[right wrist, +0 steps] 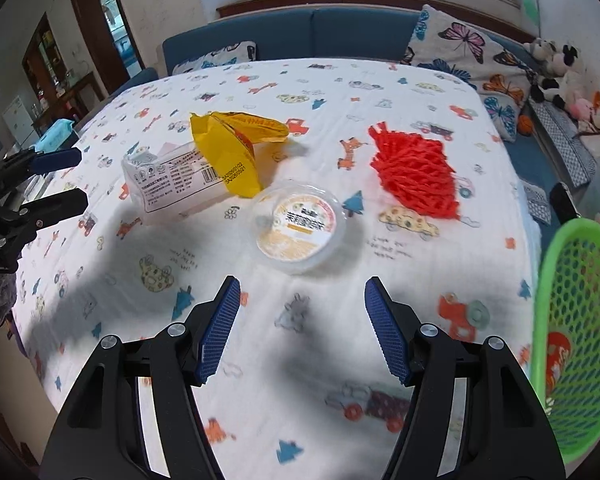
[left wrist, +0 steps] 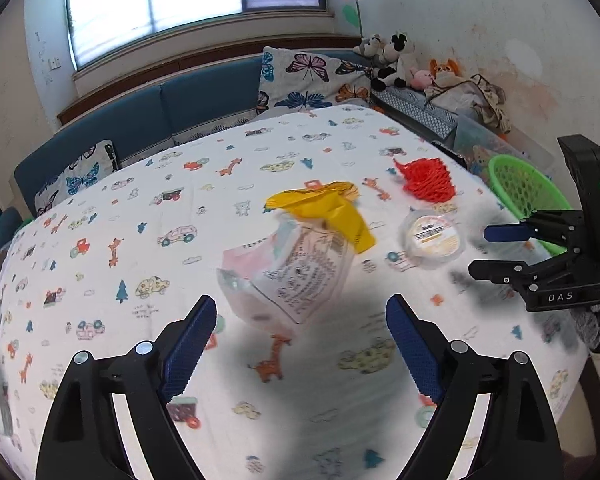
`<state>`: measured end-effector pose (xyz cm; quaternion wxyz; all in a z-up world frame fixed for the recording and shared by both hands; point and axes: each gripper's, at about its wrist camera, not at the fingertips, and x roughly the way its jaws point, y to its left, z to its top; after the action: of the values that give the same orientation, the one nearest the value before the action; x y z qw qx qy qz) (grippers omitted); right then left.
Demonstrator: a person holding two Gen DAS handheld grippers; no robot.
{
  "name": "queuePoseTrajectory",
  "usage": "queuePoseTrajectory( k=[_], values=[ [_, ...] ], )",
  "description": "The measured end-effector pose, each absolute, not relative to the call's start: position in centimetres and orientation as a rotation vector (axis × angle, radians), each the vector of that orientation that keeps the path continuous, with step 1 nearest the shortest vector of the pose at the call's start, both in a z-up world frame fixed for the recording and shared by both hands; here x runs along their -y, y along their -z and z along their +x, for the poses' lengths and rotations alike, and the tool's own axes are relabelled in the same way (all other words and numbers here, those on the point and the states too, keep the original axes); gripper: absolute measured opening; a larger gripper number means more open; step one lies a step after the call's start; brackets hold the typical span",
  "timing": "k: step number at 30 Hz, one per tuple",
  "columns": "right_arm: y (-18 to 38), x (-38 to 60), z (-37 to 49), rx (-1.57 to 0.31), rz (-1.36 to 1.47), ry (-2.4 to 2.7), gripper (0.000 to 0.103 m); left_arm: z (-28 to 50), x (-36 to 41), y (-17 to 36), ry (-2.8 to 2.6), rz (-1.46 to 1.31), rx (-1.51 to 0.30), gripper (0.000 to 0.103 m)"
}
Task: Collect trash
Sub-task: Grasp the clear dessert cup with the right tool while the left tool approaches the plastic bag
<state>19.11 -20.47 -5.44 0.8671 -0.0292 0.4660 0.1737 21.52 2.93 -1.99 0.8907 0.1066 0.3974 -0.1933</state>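
Note:
Trash lies on the cartoon-print tablecloth (left wrist: 140,220): a clear printed plastic bag (left wrist: 288,272), a yellow wrapper (left wrist: 324,208) on its far end, a round clear lidded cup (left wrist: 432,238) and a red foam net (left wrist: 426,180). My left gripper (left wrist: 300,328) is open, hovering just short of the plastic bag. My right gripper (right wrist: 302,320) is open and empty, just short of the cup (right wrist: 298,226). The bag (right wrist: 172,188), wrapper (right wrist: 232,148) and red net (right wrist: 416,172) show beyond it. Each gripper shows in the other's view: the right (left wrist: 484,252), the left (right wrist: 72,180).
A green mesh basket (right wrist: 572,320) stands at the table's right edge, also in the left wrist view (left wrist: 524,188). A blue bench with butterfly pillows (left wrist: 308,76) and plush toys (left wrist: 396,60) runs behind the table. A teal packet (right wrist: 56,136) lies at the far left.

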Motion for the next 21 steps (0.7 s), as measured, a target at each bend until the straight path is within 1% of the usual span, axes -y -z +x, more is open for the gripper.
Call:
queuePoseTrajectory(
  k=[11,21],
  values=[
    [7.0,18.8,21.9,-1.010,-0.068,-0.358,0.065,25.7,-2.1,4.4,0.452,0.307,-0.863,0.084],
    [7.7,18.2,22.9,-1.023,-0.069,-0.356,0.065,27.6,-1.6,5.9,0.519,0.342,-0.886,0.084]
  ],
)
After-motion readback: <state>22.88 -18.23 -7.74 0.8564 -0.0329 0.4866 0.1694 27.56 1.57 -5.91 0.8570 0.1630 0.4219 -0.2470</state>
